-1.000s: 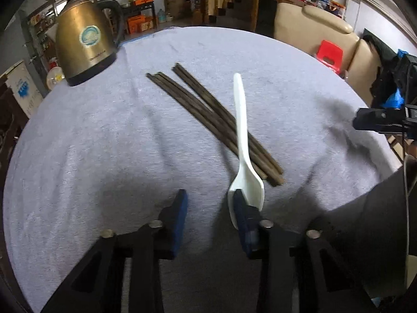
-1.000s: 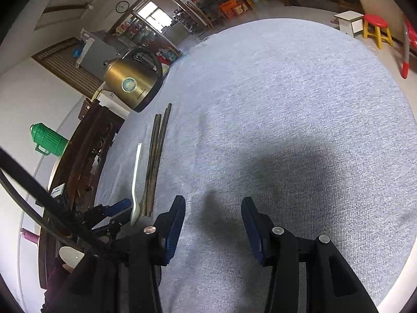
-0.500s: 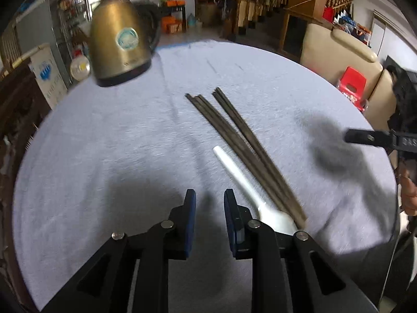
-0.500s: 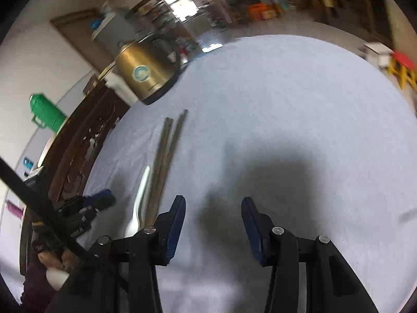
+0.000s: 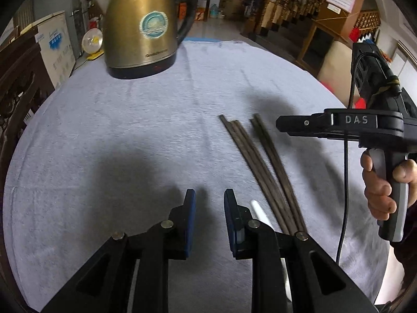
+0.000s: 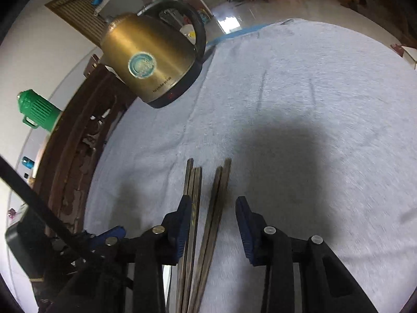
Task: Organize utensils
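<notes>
Pale grey-blue, softly napped cloth (image 5: 130,130) over the counter, crossed by dark shadows. Brassy gold kettle (image 5: 140,23) with black base and handle, a round teal-and-white badge on its side. Dark brown chopsticks (image 6: 198,208), faintly streaked. White spoon (image 5: 260,214). Black frame and blue pads on the left tool (image 5: 207,203); same black and blue on the right tool (image 6: 212,208), seen from the left wrist as black with white "DAS" lettering and a grey grip. Bright green ribbed flask (image 6: 36,109) against a white wall. Dark reddish-brown carved wood (image 6: 75,156) at the counter's edge.
</notes>
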`<state>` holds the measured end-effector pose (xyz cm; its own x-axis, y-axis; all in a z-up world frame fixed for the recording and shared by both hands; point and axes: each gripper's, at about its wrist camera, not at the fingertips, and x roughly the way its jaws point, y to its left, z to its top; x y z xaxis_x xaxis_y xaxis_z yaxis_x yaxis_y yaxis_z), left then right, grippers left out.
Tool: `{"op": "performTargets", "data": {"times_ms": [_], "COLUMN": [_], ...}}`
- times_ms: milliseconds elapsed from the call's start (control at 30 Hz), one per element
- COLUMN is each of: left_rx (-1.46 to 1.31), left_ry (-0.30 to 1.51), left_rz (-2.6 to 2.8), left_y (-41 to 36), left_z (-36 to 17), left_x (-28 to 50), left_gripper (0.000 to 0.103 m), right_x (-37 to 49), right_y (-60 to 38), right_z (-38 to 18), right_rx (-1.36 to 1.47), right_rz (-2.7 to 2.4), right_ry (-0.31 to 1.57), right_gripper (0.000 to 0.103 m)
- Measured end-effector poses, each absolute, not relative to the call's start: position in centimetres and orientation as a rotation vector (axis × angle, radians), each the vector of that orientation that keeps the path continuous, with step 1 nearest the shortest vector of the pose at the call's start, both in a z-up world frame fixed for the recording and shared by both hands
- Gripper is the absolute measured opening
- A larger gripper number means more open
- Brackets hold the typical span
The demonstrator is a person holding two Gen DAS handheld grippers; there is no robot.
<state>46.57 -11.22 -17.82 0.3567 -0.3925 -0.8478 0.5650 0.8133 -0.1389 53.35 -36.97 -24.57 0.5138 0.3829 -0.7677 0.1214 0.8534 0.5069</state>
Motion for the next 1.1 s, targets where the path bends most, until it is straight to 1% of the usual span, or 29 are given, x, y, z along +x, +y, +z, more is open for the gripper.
{"op": "performTargets", "data": {"times_ms": [33, 100, 167, 233, 267, 433, 533, 600, 733, 767, 867, 1100], "left_rx": [0.188, 0.182, 0.176, 0.173, 0.174, 0.142, 0.131, 0.126, 0.082, 0.067, -0.003, -0.085], "left_ry": [1.038, 1.048, 1.056, 1.061, 1.06, 1.07, 1.082, 1.104, 1.153, 1.162, 1.207, 1.322], "left_rz": [-0.617, -0.609, -0.605, -0.604, -0.603, -0.61, -0.613, -0.615, -0.606, -0.602, -0.568, -0.47], "left_y": [-11.1, -11.0, -10.9, -10.9, -11.0, -11.3, -12.4, -13.7, -16.1, -16.4, -17.4, -19.2], "left_z": [-17.9, -18.4, -18.7, -19.0, -19.1, -18.5, -18.2, -18.4, -18.8, -18.8, -19.0, -20.3], "left_x": [46.7, 47.2, 47.5, 47.7, 47.9, 47.6, 48.3, 49.2, 51.5, 52.0, 54.2, 57.1], "left_gripper": [0.022, 0.022, 0.022, 0.022, 0.022, 0.022, 0.023, 0.026, 0.028, 0.029, 0.039, 0.038], "right_x": [53.7, 54.4, 54.5, 54.3, 54.3, 53.9, 53.3, 52.9, 52.9, 53.0, 53.8, 54.7], "right_y": [-36.6, -35.6, -35.1, -34.9, -35.0, -35.8, -37.5, -38.2, -38.4, -38.5, -38.8, -40.2], "right_z": [-24.7, -25.0, -25.7, -25.8, -25.8, -25.5, -25.5, -25.5, -25.6, -25.6, -25.9, -25.9], "right_rx": [0.533, 0.46, 0.414, 0.377, 0.376, 0.313, 0.364, 0.378, 0.392, 0.394, 0.42, 0.483], "right_rz": [0.164, 0.12, 0.105, 0.09, 0.081, 0.005, -0.023, -0.031, -0.017, -0.012, 0.01, 0.055], "right_ry": [1.041, 1.065, 1.09, 1.086, 1.088, 1.098, 1.107, 1.103, 1.119, 1.122, 1.131, 1.163], "right_gripper": [0.029, 0.021, 0.016, 0.008, 0.008, 0.007, 0.007, 0.007, 0.009, 0.009, 0.01, 0.01]}}
